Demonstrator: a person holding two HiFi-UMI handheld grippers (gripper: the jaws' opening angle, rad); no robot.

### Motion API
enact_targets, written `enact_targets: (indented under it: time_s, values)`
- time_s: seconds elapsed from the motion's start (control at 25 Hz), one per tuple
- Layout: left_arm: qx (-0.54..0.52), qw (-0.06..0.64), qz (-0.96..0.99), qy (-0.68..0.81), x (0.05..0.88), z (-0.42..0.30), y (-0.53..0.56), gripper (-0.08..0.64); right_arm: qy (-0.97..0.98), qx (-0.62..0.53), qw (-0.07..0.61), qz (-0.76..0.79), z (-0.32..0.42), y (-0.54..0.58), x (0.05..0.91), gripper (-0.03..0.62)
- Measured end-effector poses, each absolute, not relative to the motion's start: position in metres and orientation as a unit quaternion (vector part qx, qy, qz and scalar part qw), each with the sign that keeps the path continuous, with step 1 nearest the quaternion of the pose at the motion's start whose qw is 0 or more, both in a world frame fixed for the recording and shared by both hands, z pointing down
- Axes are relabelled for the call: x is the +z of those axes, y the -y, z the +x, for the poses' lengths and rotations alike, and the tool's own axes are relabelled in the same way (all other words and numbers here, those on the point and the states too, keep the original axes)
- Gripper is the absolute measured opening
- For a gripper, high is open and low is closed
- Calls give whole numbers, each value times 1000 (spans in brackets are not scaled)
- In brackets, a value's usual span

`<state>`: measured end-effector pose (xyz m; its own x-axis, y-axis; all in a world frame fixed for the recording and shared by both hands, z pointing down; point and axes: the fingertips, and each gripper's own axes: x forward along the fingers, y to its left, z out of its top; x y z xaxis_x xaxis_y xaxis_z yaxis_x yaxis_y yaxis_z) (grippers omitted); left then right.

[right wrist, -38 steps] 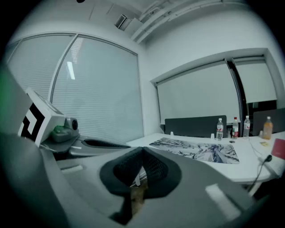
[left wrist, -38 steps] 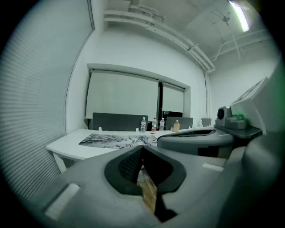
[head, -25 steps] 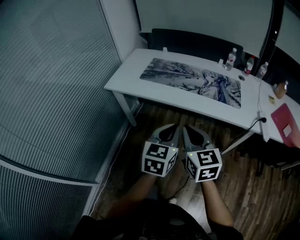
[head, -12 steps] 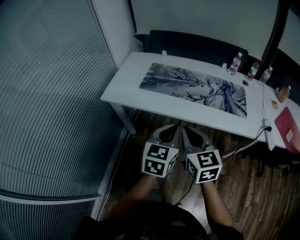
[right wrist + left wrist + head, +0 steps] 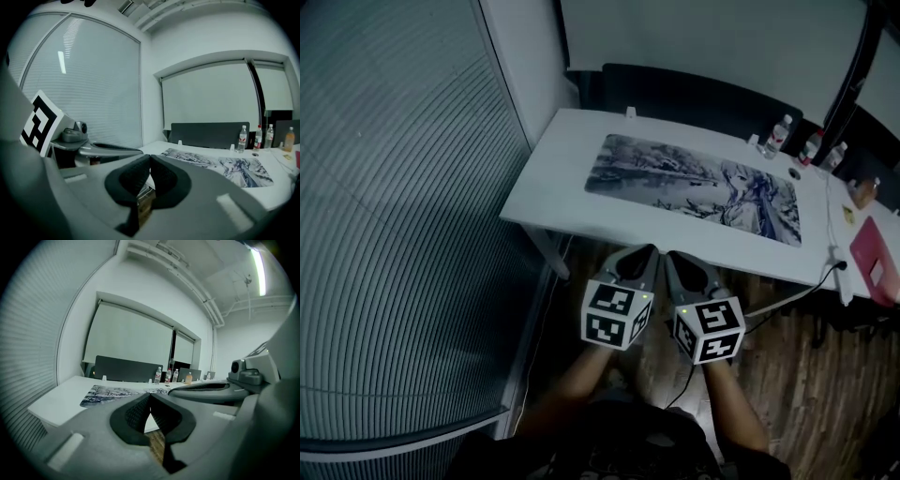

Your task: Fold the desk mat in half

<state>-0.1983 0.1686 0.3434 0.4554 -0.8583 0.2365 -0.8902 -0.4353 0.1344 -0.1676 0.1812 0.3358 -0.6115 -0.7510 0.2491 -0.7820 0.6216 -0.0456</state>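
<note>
White table (image 5: 551, 178) is filling the upper middle of the head view, and the desk mat (image 5: 698, 186) is lying flat and unfolded on it, its grey-blue print running from the centre toward the upper right. Only this view is giving us the mat's whole outline, the wooden floor (image 5: 787, 375) below the table, and our forearms (image 5: 581, 384) at the bottom centre. We are holding the left gripper (image 5: 651, 249) and the right gripper (image 5: 668, 254) side by side at mid-frame, short of the table's near edge and well clear of the mat.

The left gripper view is adding what the head view is not showing: a ceiling light strip (image 5: 258, 272) at upper right, a pale roller blind (image 5: 131, 341) behind the table, and the right gripper's body crowding the right side. At lower centre its jaws are meeting, fully closed with nothing between them, and floor is showing underneath.

The right gripper view is turning that round. The left gripper's marker cube (image 5: 40, 123) is sitting at the left edge, slatted blinds (image 5: 93, 89) are filling the upper left, and water bottles (image 5: 242, 138) are standing at the far right beyond the mat. Its jaws are closing on nothing too, touching each other.
</note>
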Motion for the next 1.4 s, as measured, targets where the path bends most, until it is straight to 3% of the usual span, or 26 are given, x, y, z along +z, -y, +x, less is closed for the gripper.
enact_targets:
  time_s: [0.64, 1.4]
  values:
    - [81, 108, 856, 499, 348, -201, -127, 6, 886, 75, 94, 448, -173, -140, 336, 2]
    - [87, 124, 821, 550, 367, -128, 9, 6, 911, 90, 81, 393, -99, 0, 353, 2]
